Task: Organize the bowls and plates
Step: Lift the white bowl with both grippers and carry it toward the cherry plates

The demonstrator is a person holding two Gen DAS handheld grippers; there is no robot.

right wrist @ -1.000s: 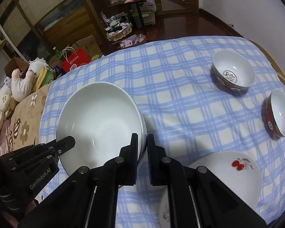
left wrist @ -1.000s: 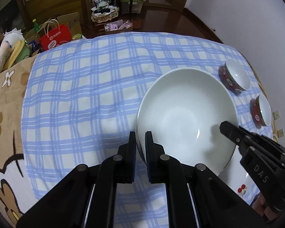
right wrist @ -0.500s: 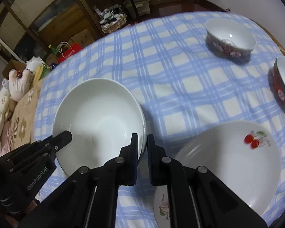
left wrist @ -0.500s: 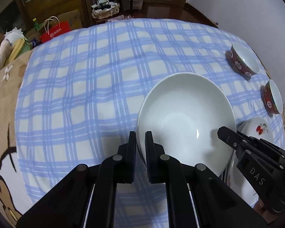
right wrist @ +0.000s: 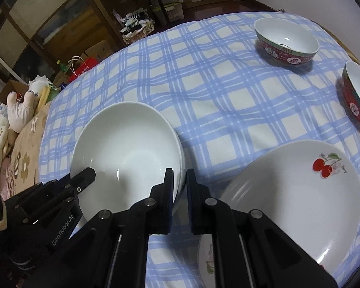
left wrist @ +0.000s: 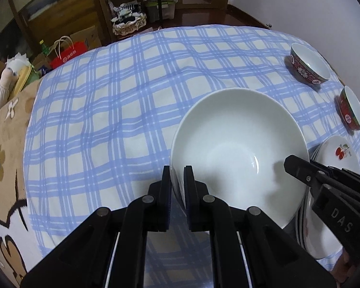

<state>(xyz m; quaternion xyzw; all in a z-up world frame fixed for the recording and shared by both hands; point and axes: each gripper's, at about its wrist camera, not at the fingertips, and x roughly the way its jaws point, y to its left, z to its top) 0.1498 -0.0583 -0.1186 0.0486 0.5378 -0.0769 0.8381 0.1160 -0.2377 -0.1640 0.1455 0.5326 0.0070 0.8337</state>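
A large white bowl is held between both grippers above the blue checked tablecloth. My left gripper is shut on its left rim. My right gripper is shut on its right rim; the bowl also shows in the right wrist view. A stack of white cherry-print plates lies just right of the bowl, also in the left wrist view. Two red patterned bowls stand at the far right.
A small cherry-print plate lies near the front edge, partly hidden by my right gripper. The table's right edge runs beside a white wall. A brown floral blanket and stuffed toys lie to the left.
Both grippers have carried the white bowl to the right and lower, toward the cherry plate stack. The stack now appears much closer beside the bowl.
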